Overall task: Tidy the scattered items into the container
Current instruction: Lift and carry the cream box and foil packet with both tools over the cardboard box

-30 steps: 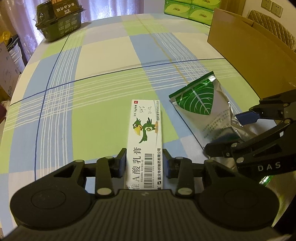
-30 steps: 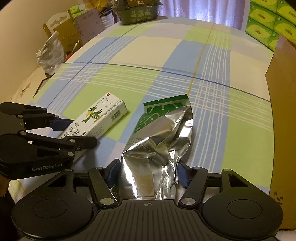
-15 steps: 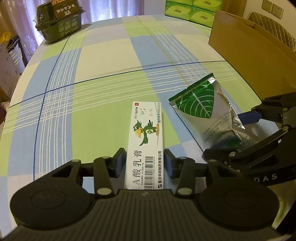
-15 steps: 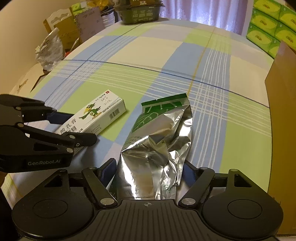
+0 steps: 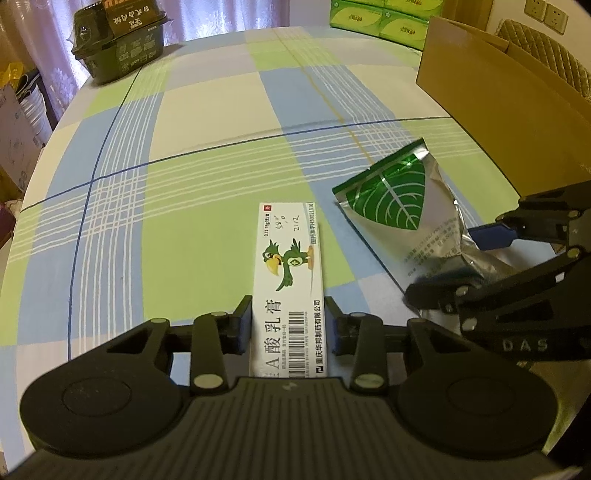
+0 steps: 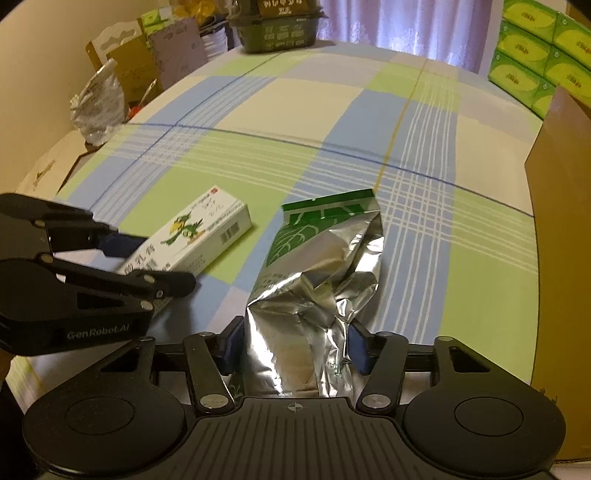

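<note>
Pouch now seemingly pinched tighter.

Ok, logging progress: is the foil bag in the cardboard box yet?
Out. The foil bag lies crumpled on the tablecloth, between the right claw's fingers, beside the cardboard box.

I saw both views under warm, dim indoor light, with a paler glow through the curtains at the far end. The foil pouch threw bright glare off its creases. Fisheye bending curved the tablecloth lines, corners went black, and nearby gripper parts looked soft.
</note>
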Motion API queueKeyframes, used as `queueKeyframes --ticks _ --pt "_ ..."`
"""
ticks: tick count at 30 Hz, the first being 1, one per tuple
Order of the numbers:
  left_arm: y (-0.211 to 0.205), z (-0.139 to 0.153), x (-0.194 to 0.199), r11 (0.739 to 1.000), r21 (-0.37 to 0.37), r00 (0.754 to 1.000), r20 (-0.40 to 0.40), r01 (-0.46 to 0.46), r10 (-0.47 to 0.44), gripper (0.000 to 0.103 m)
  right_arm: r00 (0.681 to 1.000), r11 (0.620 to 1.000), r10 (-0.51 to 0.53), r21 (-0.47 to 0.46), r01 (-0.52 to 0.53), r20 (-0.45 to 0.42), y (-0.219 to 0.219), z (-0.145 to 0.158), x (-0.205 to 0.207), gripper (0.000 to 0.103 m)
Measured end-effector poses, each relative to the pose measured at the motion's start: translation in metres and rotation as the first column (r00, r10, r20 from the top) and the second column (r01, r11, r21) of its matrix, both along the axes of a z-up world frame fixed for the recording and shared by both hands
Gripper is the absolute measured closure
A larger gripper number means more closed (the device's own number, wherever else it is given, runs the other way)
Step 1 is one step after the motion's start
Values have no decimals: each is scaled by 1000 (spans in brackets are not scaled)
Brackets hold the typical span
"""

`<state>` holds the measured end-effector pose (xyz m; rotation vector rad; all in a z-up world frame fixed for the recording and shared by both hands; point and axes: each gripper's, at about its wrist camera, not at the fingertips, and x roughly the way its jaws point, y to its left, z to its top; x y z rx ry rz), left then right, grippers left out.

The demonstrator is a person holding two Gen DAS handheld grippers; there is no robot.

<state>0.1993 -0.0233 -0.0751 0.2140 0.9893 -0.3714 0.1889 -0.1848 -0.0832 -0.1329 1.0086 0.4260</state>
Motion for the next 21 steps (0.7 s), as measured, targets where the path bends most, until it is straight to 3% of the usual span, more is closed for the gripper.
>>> queueKeyframes --ticks 13,21 --pt "5 16 -17 1000 -8 1000 10 -21 21 70 995 996 -69 56 65 72 -15 19 -5 46" --pt "5 22 -28 1000 -11 1000 3 -13 13 70 995 993 -97 71 95 29 -20 14 -16 47"
